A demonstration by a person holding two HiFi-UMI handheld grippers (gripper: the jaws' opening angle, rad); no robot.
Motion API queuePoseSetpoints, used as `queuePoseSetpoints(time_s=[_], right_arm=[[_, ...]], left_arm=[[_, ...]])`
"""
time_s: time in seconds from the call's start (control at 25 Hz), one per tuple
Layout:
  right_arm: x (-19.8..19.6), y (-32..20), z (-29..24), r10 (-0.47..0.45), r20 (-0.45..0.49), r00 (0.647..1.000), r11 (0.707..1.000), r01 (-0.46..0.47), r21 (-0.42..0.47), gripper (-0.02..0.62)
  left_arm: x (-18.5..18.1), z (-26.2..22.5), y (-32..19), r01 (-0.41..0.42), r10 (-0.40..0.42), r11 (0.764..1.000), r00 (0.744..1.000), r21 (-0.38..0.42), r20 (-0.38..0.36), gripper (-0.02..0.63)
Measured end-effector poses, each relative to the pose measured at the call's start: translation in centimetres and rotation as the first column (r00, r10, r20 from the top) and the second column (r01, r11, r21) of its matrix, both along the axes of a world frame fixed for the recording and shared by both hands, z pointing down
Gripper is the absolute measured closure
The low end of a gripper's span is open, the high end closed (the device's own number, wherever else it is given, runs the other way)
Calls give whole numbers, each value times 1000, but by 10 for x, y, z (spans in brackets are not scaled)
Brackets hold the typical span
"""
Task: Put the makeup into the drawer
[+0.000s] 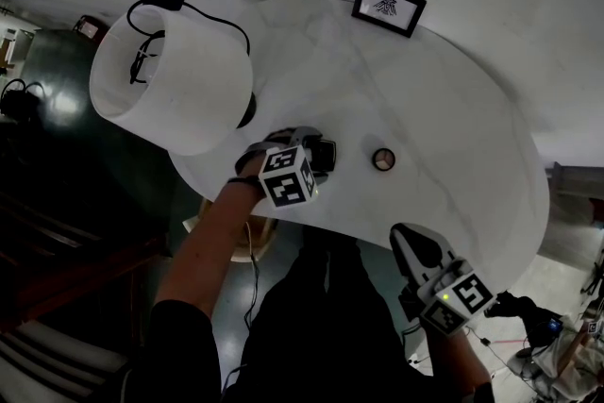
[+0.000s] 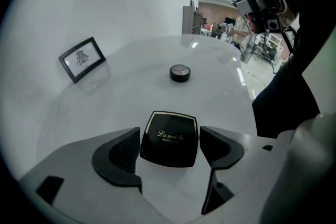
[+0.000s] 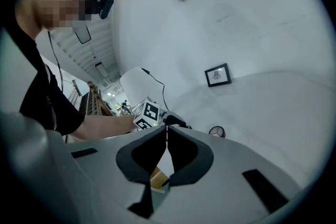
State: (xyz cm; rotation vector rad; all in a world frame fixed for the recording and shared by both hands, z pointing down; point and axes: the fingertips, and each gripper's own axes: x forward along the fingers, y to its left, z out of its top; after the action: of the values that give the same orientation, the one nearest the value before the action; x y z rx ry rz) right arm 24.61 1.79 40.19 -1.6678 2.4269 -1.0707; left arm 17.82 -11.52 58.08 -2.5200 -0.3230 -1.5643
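A black square powder compact (image 2: 170, 139) with gold lettering lies flat on the white table (image 1: 453, 127). My left gripper (image 2: 169, 136) points steeply down over it, jaws wide, one pad on each side of the compact and a thin gap at the right pad. In the head view the left gripper (image 1: 316, 156) is near the table's front edge, and the compact (image 1: 326, 153) shows as a dark patch at its tip. A small round dark jar (image 1: 383, 159) (image 2: 180, 73) (image 3: 216, 131) stands just beyond. My right gripper (image 1: 401, 236) (image 3: 167, 134) hangs off the table's front right, shut and empty.
A white lampshade (image 1: 175, 75) with a black cable stands at the table's left. A small framed picture (image 1: 388, 6) (image 2: 82, 58) leans at the back by the wall. A wooden thing (image 1: 255, 236) shows below the table's front edge, beside my left forearm.
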Motion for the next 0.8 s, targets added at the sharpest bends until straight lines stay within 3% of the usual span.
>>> queuePoseSetpoints(time_s=[0.44, 0.68, 0.8], right_arm=[[-1, 5, -12, 24, -3, 1000, 1000, -24, 12, 578], [-1, 7, -24, 33, -7, 999, 999, -33, 28, 578], [-5, 3, -38, 53, 33, 998, 997, -55, 50, 578]], left_arm=[[1, 3, -2, -16, 21, 998, 997, -67, 73, 258], [-1, -2, 5, -22, 24, 999, 998, -37, 61, 261], [-3, -13, 14, 1, 1, 999, 999, -50, 37, 261]])
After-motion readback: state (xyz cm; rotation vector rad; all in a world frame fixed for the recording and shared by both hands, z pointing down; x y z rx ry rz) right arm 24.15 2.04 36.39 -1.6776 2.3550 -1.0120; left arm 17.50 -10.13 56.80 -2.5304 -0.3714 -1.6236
